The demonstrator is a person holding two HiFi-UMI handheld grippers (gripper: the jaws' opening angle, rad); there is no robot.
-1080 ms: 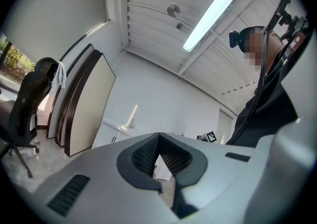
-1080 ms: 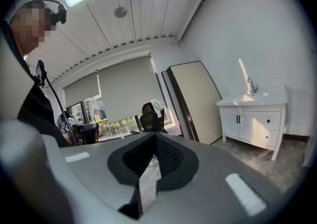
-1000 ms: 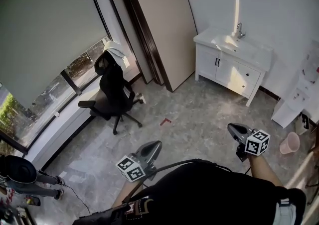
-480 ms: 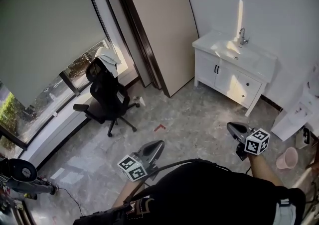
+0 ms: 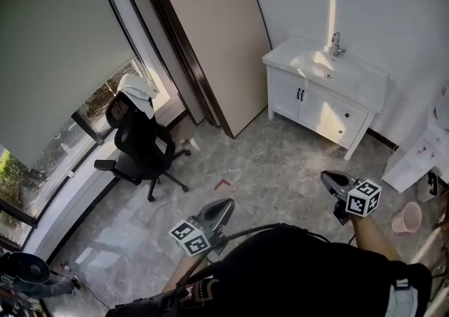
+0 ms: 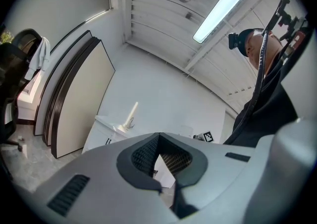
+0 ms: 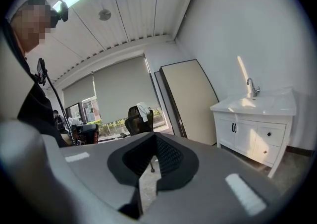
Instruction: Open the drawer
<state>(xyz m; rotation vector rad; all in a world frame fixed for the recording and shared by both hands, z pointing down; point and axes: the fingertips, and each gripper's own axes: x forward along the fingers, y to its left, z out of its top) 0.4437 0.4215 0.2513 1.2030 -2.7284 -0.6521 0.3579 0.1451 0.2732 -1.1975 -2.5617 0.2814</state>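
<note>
Grey marbled floor (image 5: 266,161) fills a white-walled room. The drawer (image 5: 345,120) is pushed shut. It is one of two knobbed fronts stacked in the right half of a white vanity cabinet (image 5: 309,109), which stands against the far wall. The cabinet's two doors (image 5: 293,92) are just left of the drawer, also closed. A faucet (image 5: 337,43) rises over the basin on the cabinet's top, and a streak of sunlight falls on the wall above it.

Left of the cabinet, tall beige panels (image 5: 210,35) lean on the wall. Farther left stands a black office chair (image 5: 140,144) with a white cloth (image 5: 137,88) over its back. It sits by a window with a drawn blind (image 5: 49,49). A pink bucket (image 5: 407,217) stands on the floor to the cabinet's right.

Both tools are well apart from the cabinet, out in front of it. The right gripper (image 5: 325,177) is the nearer one, and its jaws are pressed together on nothing. The left gripper (image 5: 226,203) is farther off, and its jaws are likewise closed and empty.
</note>
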